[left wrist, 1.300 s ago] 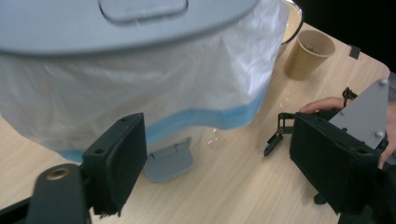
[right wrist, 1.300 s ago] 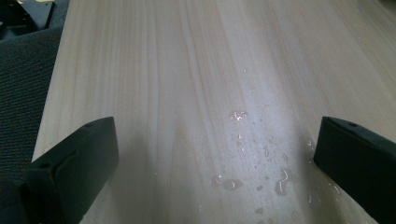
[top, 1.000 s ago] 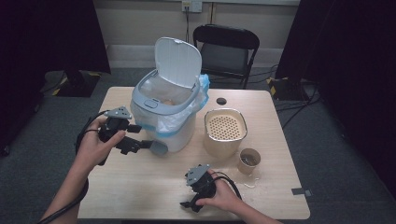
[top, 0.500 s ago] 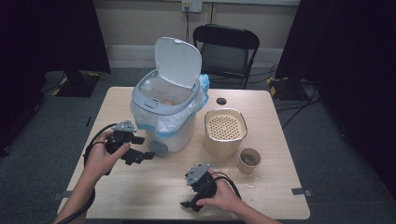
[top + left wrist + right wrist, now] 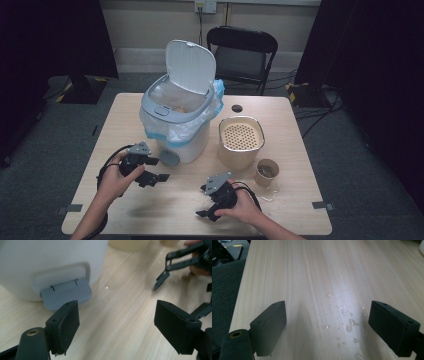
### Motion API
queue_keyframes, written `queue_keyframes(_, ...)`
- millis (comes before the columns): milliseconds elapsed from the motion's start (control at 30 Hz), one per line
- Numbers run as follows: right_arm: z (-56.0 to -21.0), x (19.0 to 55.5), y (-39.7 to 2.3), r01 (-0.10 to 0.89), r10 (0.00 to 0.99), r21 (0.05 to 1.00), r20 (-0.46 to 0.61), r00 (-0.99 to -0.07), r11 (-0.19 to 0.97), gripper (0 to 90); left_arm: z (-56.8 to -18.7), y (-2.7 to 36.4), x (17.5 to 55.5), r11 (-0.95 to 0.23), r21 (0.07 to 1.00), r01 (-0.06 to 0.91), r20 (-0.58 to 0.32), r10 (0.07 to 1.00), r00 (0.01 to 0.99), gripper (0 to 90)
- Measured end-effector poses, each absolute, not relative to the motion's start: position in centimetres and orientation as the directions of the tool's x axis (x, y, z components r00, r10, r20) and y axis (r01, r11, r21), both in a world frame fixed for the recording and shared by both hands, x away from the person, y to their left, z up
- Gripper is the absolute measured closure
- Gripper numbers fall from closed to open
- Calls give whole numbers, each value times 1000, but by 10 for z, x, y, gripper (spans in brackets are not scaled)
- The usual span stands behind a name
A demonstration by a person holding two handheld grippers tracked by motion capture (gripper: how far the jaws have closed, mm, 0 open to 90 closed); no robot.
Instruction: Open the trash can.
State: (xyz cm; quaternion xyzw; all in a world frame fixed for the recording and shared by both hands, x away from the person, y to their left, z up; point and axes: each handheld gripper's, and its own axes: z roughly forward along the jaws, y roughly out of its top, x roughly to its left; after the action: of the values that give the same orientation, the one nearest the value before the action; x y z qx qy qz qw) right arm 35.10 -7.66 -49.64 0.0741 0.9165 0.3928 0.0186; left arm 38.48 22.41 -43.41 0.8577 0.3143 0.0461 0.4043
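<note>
A white pedal bin (image 5: 180,125) with a blue-edged liner stands on the wooden table (image 5: 300,130), its lid (image 5: 191,67) raised. Its grey foot pedal (image 5: 169,158) sticks out at the base. My left gripper (image 5: 159,169) hangs low over the table just in front of that pedal (image 5: 66,293), jaws open around bare wood (image 5: 116,312). My right gripper (image 5: 202,202) rests near the table's front edge; its jaws have just been closing a little but stand open, with nothing between them (image 5: 327,315). It also appears in the left gripper view (image 5: 175,267).
A beige container with a perforated insert (image 5: 241,137) stands right of the bin, with a paper cup (image 5: 266,172) in front of it. A small black disc (image 5: 237,108) lies behind. Water drops (image 5: 342,315) wet the wood. A black chair (image 5: 242,55) stands beyond the table.
My left hand has come down from beside the bin's body to just above the table by the pedal. The right hand has stayed put.
</note>
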Motion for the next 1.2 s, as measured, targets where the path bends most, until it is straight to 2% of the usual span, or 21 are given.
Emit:
queue_keyframes(300, -485, 357, -92, 136, 184, 735, 16, -983, 664, 149, -455, 219, 382, -500, 702, 507, -182, 562, 807, 198)
queue_keyframes(567, -476, 360, -123, 166, 226, 730, 16, -974, 663, 152, -469, 213, 381, -543, 683, 489, -166, 536, 828, 196)
queue_keyframes(1200, -474, 358, -168, 214, 293, 715, 13, -956, 666, 158, -486, 209, 379, -593, 676, 438, -125, 492, 861, 193)
